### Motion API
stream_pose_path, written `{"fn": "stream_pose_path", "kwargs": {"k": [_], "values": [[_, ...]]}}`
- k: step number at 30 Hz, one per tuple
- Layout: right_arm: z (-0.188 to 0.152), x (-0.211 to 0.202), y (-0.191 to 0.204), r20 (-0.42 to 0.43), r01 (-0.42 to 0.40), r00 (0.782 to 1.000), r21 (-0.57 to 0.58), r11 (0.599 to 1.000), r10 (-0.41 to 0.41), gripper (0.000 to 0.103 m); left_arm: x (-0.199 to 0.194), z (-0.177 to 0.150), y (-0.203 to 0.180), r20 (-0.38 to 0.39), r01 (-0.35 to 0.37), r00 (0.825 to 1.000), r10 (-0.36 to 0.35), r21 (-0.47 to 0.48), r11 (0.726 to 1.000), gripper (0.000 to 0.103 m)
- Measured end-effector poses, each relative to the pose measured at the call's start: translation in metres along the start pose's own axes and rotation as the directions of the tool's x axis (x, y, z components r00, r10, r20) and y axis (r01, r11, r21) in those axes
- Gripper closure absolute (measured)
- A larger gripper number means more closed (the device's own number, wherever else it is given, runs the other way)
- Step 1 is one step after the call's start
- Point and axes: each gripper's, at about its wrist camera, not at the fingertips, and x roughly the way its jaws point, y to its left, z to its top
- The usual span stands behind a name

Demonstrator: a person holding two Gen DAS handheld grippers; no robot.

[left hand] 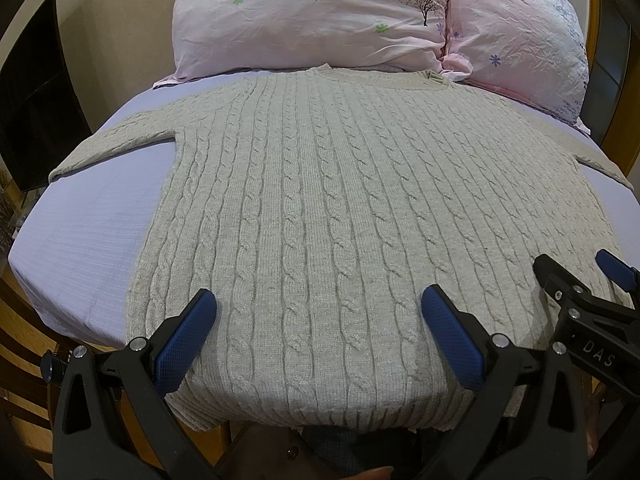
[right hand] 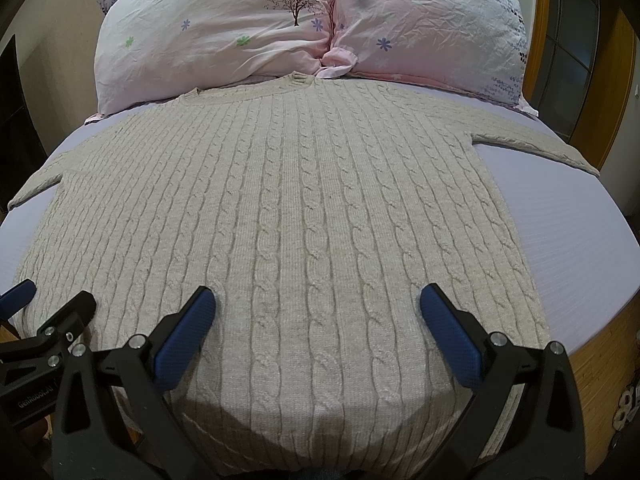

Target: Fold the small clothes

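A light grey cable-knit sweater [left hand: 320, 200] lies flat and face up on the bed, collar toward the pillows, both sleeves spread out to the sides; it also shows in the right wrist view [right hand: 288, 208]. My left gripper [left hand: 319, 304] is open and empty, hovering just above the sweater's hem, left of centre. My right gripper [right hand: 318, 303] is open and empty above the hem, right of centre. The right gripper also shows at the right edge of the left wrist view [left hand: 576, 272]. The left gripper shows at the left edge of the right wrist view [right hand: 56, 300].
The bed has a lilac sheet [left hand: 80, 232], also in the right wrist view [right hand: 568, 240]. Two pink flowered pillows [left hand: 304, 16] [right hand: 432, 20] lie behind the collar. A wooden headboard frame [right hand: 540, 32] stands at the right. A dark screen [left hand: 32, 112] is at the far left.
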Motion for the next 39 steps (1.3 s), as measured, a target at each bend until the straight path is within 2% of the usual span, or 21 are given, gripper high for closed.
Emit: {"fn": "stream_pose_path", "kwargs": {"k": [31,39], "values": [[-0.0002,-0.0021,-0.0016,0.010,-0.003,1.000,-0.005,1.000,0.003,0.002,-0.0002,-0.0004,0.0002,0.006,0.001,1.000,-0.001,-0.001,1.000,0.001],[-0.0023,-0.0028,-0.0011,0.042,-0.010,0.999,-0.011,1.000,0.011,0.002,0.0002,-0.0006,0.0005,0.008,-0.001,1.000,0.001,0.000,1.000,0.001]]}}
